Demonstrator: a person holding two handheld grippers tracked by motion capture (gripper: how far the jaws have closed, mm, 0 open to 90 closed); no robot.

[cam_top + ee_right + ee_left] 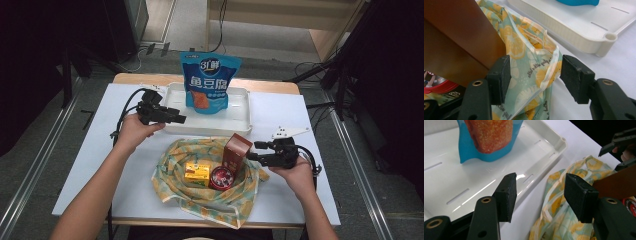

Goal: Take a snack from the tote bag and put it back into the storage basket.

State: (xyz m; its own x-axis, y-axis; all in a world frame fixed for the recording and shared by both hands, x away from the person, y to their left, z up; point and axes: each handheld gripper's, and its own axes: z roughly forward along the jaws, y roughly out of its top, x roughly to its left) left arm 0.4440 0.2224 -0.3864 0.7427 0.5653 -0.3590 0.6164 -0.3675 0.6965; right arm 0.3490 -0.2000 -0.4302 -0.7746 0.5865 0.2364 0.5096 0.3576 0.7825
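The right claw (256,151) has its jaws apart around the rim of the lemon-print bag (534,72), just beside the brown box (236,151) standing inside it; the left claw (181,119) hangs open and empty over the near edge of the white tray (240,107) behind the bag. If the right claw closes here, I'd worry it nudges the tall box over onto the yellow box (196,173) and red tin (221,178). The blue pouch (210,80) in the tray has a logo starting with "3" above big Chinese characters; the bag's cursive script is too small to read.

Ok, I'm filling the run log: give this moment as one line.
left gripper: open, over tray edge | right gripper: open, around bag rim beside brown box
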